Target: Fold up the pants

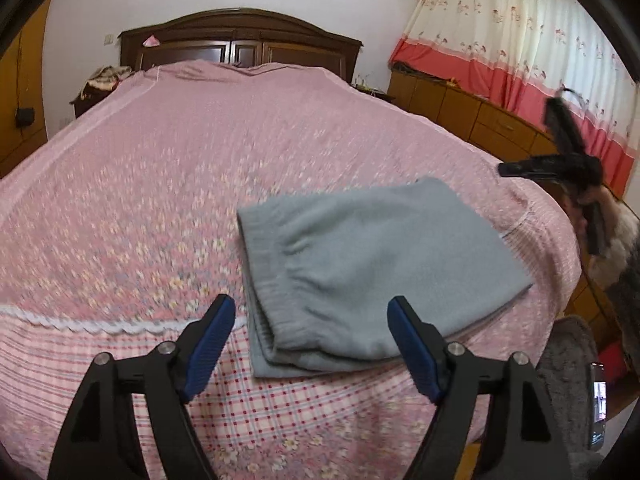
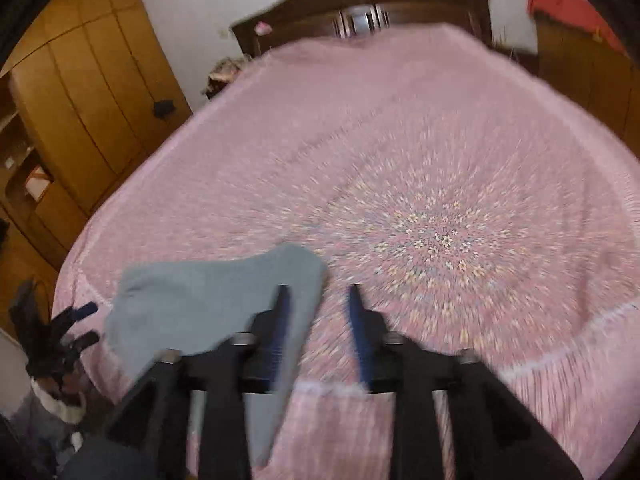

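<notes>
Grey-blue soft fleece pants [image 1: 372, 276], folded into a thick rectangular packet with the gathered elastic waistband along its left edge, lie flat on a pink bedspread [image 1: 160, 184] printed with small flowers and, nearer the foot, a red-and-white check band. In the left wrist view the packet sits just ahead of the left gripper [image 1: 310, 346] and between the lines of its two fingers, its near fold reaching back between the blue ribbed pads [image 1: 210, 346]. Those fingers are spread wide and nothing is pinched between them; the pads are apart from the cloth.

Off beyond the right finger, above the far right corner of the packet, the right gripper [image 1: 560, 160] shows as a dark blurred shape held up in the air over the bed's edge, with a hand in a pale fluffy cuff [image 1: 616, 236] behind it.

From the right wrist view, which is heavily blurred, the right gripper [image 2: 318, 312] has its fingers part-way apart, with only bedspread seen in the gap; nothing is gripped. The pants [image 2: 208, 300] lie under and to the outer side of the left finger. Farther out on that side the left gripper [image 2: 82, 324] appears small, its two blue-tipped fingers apart.

Beyond both sets of fingertips stand a dark wooden headboard [image 1: 240, 40], and to the right a cream and red curtain [image 1: 520, 40] above low wooden cabinets [image 1: 460, 108].
</notes>
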Demonstrator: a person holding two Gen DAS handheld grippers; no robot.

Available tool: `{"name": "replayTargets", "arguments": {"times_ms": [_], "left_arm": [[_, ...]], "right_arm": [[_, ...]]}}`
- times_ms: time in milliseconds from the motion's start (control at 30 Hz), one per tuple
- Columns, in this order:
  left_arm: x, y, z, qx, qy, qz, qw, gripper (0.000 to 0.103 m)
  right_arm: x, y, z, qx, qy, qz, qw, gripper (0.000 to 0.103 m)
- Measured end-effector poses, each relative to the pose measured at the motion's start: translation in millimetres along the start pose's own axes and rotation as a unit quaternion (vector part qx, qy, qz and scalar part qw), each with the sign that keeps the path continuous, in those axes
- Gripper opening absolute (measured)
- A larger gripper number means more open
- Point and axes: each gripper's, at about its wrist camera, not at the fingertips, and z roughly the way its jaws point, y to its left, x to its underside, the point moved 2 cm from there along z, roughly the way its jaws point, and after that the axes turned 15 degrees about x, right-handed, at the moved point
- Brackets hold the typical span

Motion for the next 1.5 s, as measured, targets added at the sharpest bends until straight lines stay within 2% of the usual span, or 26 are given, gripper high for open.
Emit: {"name": "replayTargets", "arguments": {"times_ms": [100,167,233,267,300,333,400,467,500,600,700,733,800,867,900,1000,1167,1300,1500], "left_arm": [[-14.6,-14.9,-15.1,0.018,-0.013,0.01,0.9997,0.086],[-20.8,-24.5,-25.1,0.036,-0.024,0.011,0.999,0.088],[-25.0,-29.5,-32.6,0.043,-0.036,0.011,0.9984,0.095],[-25.4,-33.3,-36.0,0.044,-0.047,0.015,0.9978,0.101],[-24.1,-38.1,-39.2,0.038,-0.059,0.024,0.9972,0.103],[-19.8,-42.4,-40.6,0.027,-0.069,0.034,0.9967,0.103],[-14.8,-46.2,-39.6,-0.009,-0.073,0.053,0.9959,0.103],[-8.3,-50.9,-36.8,-0.03,-0.065,0.066,0.9953,0.103],[-4.3,-53.5,-35.7,-0.039,-0.059,0.069,0.9951,0.103],[10.5,-64.7,-33.5,-0.047,-0.041,0.077,0.995,0.103],[27.5,-75.4,-39.9,-0.065,-0.049,0.093,0.9924,0.103],[32.6,-76.8,-41.4,-0.067,-0.055,0.097,0.9916,0.103],[41.4,-77.1,-44.9,-0.067,-0.064,0.096,0.991,0.103],[49.9,-72.8,-44.8,-0.066,-0.067,0.093,0.9912,0.103],[52.3,-66.7,-43.4,-0.067,-0.067,0.086,0.9918,0.103],[52.6,-47.8,-41.1,-0.063,-0.066,0.055,0.9943,0.103],[47.5,-29.6,-41.3,-0.06,-0.079,0.007,0.995,0.103],[48.2,-29.4,-39.3,-0.065,-0.076,0.009,0.995,0.103],[50.3,-35.1,-32.8,-0.066,-0.067,0.021,0.9953,0.103]], "right_arm": [[15.0,23.2,-38.3,-0.013,-0.036,-0.001,0.999,0.039],[29.3,42.4,-66.5,-0.001,-0.071,-0.001,0.997,0.04],[40.0,63.2,-87.7,0.029,-0.108,0.025,0.993,0.056],[47.7,69.5,-92.6,0.049,-0.118,0.043,0.991,0.08],[56.7,75.6,-96.0,0.08,-0.122,0.064,0.987,0.099],[69.1,82.0,-98.3,0.114,-0.124,0.089,0.982,0.103],[98.1,97.3,-98.8,0.14,-0.147,0.137,0.97,0.103],[126.1,112.9,-95.1,0.128,-0.16,0.17,0.964,0.103],[136.0,120.4,-91.7,0.125,-0.15,0.167,0.966,0.103],[167.2,140.0,-85.1,0.193,-0.116,0.143,0.964,0.103],[186.5,161.0,-92.2,0.197,-0.138,0.114,0.964,0.103],[190.0,167.4,-93.9,0.205,-0.152,0.094,0.962,0.103],[192.3,171.3,-85.2,0.209,-0.146,0.076,0.964,0.103],[197.0,169.0,-72.9,0.167,-0.135,0.09,0.972,0.103],[197.0,167.2,-69.0,0.165,-0.132,0.097,0.973,0.103],[196.7,167.9,-58.5,0.191,-0.124,0.086,0.97,0.103],[200.5,169.5,-50.9,0.193,-0.12,0.07,0.971,0.103],[204.0,169.1,-54.5,0.197,-0.13,0.075,0.969,0.103],[207.2,168.6,-52.1,0.18,-0.126,0.079,0.972,0.103]]}}
